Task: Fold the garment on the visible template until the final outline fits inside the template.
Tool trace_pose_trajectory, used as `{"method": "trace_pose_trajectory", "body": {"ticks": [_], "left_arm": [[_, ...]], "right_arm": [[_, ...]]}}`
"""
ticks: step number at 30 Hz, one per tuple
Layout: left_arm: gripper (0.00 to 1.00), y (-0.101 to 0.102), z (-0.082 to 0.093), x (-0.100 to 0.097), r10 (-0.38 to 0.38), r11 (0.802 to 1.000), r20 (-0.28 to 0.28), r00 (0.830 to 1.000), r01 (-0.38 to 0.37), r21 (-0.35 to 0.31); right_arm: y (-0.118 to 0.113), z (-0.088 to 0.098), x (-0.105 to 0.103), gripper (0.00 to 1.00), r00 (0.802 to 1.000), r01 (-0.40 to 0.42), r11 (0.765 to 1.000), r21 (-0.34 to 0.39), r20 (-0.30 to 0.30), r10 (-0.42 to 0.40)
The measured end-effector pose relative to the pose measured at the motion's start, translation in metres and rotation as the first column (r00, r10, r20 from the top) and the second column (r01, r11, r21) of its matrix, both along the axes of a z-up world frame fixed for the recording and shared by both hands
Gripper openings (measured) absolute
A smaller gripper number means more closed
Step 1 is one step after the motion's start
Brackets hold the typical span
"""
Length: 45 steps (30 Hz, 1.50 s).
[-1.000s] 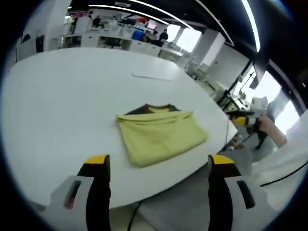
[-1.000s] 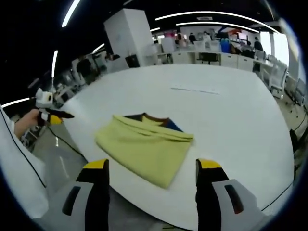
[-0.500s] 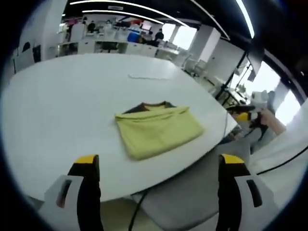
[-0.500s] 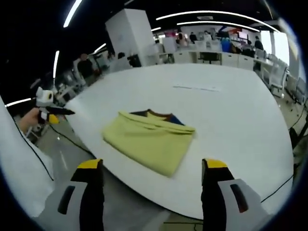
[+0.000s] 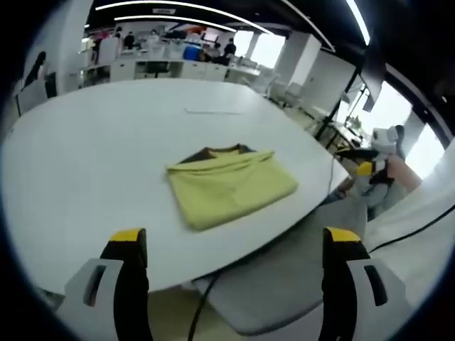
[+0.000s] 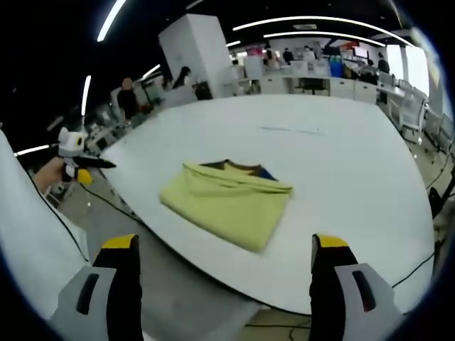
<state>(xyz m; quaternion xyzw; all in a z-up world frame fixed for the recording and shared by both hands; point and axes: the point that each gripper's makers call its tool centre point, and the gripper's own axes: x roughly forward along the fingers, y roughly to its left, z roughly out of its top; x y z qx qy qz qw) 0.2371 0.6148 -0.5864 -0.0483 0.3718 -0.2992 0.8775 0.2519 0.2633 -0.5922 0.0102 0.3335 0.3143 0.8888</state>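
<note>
I see the folded yellow-green cotton garment [image 5: 229,186] with a dark collar lying near the round white tabletop [image 5: 85,163] edge, at twelve o'clock from both grippers. Left gripper [image 5: 231,245] and right gripper [image 6: 226,249] hang with jaws spread, empty. It looks light, soft and floppy; I'd pinch a folded edge corner.

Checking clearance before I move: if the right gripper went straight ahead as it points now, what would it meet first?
Probably the near edge of the white table, then the folded yellow garment; the right gripper is open and depth is hard to judge.

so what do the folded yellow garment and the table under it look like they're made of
The garment looks like soft matte knit fabric: it drapes in limp folds, with a darker collar band. The table looks like smooth white laminate or painted board, faintly glossy; which one is unclear.
</note>
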Motion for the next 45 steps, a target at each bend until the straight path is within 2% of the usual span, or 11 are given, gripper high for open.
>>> {"method": "trace_pose_trajectory", "body": {"ticks": [21,26,32,40,45], "left_arm": [[1.00,-0.015,-0.001,0.003,-0.062,0.998,-0.001,0.998,0.062,0.005],[1.00,-0.017,-0.002,0.004,-0.065,0.998,-0.004,0.998,0.065,0.005],[1.00,-0.019,-0.005,0.007,-0.067,0.998,-0.007,0.998,0.067,0.007],[0.99,-0.021,-0.015,0.016,-0.075,0.996,-0.012,0.997,0.075,0.039],[0.94,-0.022,-0.018,0.022,-0.077,0.996,-0.008,0.997,0.078,0.043]], "right_arm": [[-0.002,0.001,-0.012,1.00,1.000,0.023,1.000,-0.017,0.000,-0.023],[-0.003,-0.002,-0.013,0.96,1.000,0.023,0.999,-0.022,-0.010,-0.023],[-0.004,-0.002,-0.009,0.96,1.000,0.019,1.000,-0.025,-0.005,-0.019],[-0.002,-0.016,0.005,0.91,1.000,-0.027,0.997,-0.072,0.003,0.027],[0.001,-0.024,0.012,0.87,0.998,-0.059,0.994,-0.094,0.006,0.060]]}}
